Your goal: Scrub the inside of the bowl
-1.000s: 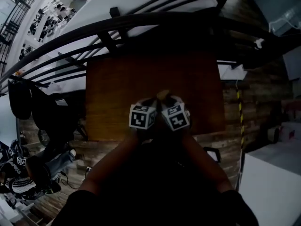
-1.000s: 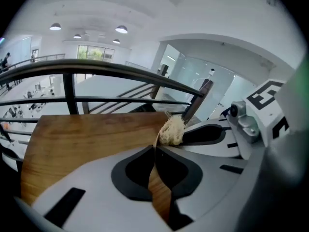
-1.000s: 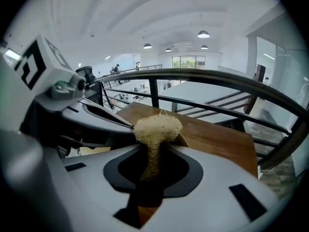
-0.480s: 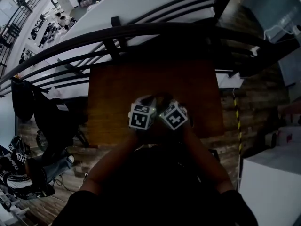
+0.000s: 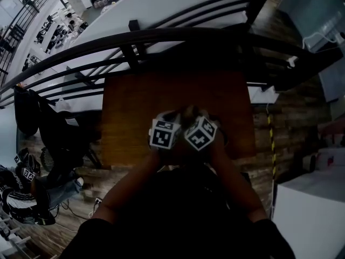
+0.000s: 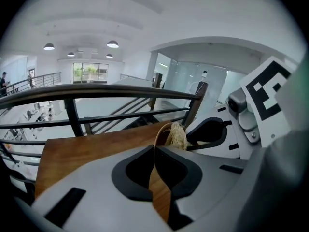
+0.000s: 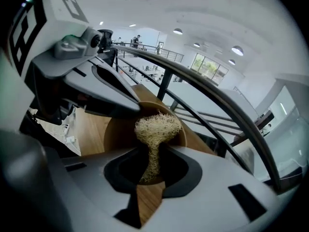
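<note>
Head view, left side: the left gripper [image 6: 154,151] sits low over the near part of the brown wooden worktop [image 5: 135,107], its marker cube [image 5: 164,134] facing up and the person's forearm running back to the bottom of the frame. In its own view the fingers are clenched, pads together on the thin edge of the bowl [image 7: 113,129], whose rim rises from the pinch as a narrow curved brown line. From the right gripper view the same fingers reach in from the upper left and nip the bowl's near-left rim. The bowl is wooden, light tan, smooth-walled and round, with no visible pattern. It is tilted so that its mouth opens toward the right gripper, and it sits between the two grippers above the worktop's near edge. Whether its base touches the wood cannot be told. Inside it is the scrubber [image 7: 157,127], a pale straw-coloured bundle of coarse fibres with a bushy head against the inner wall, near the far rim. It narrows to a tight waist that runs down between the fingers of the right gripper [image 7: 150,151], which are closed on that waist. That gripper's marker cube [image 5: 200,134] is just beside the left one. A dark metal railing [image 5: 161,36] runs beyond the worktop.
</note>
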`<state>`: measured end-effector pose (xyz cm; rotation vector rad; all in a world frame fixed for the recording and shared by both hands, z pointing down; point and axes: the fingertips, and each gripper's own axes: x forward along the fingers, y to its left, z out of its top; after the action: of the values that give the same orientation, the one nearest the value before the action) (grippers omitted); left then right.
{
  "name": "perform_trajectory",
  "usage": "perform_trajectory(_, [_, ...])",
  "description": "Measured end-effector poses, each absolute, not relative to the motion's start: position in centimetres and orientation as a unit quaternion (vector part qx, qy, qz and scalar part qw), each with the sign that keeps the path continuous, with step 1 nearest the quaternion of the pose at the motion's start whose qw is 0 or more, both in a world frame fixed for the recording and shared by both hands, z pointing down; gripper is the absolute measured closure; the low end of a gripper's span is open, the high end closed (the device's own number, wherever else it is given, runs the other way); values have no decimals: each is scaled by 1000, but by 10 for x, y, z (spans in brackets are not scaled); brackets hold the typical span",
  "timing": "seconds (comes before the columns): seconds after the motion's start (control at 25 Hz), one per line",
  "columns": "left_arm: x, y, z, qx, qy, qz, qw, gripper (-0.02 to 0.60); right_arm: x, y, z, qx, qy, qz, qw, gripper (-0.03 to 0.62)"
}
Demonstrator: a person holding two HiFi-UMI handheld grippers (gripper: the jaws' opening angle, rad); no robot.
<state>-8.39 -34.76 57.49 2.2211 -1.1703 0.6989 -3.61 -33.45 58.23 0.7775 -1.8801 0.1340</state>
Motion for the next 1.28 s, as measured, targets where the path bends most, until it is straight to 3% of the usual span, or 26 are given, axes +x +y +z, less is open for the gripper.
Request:
perform_trajectory(0.36, [-65,-338,558,831,-410,224,301,571,-38,-338,568,332,-812,26,478,519])
perform_trajectory(0.6, [-62,-349,550,835,-418,216,286,571,-49,-329,571,288,-837,57,462,519])
perform_trajectory(0.92, [-67,-354,545,838,-427,245,237,571,-53,-306,578,235,-824,60,512,522])
perform_trajectory(1.08, [-70,-354,549,831,-435,245,245,572,-36,-315,578,260,-788,16,557,522])
perform_trajectory(1.28, [-70,-349,557,829,-429,241,266,572,-20,-337,562,322,-765,-40,556,522])
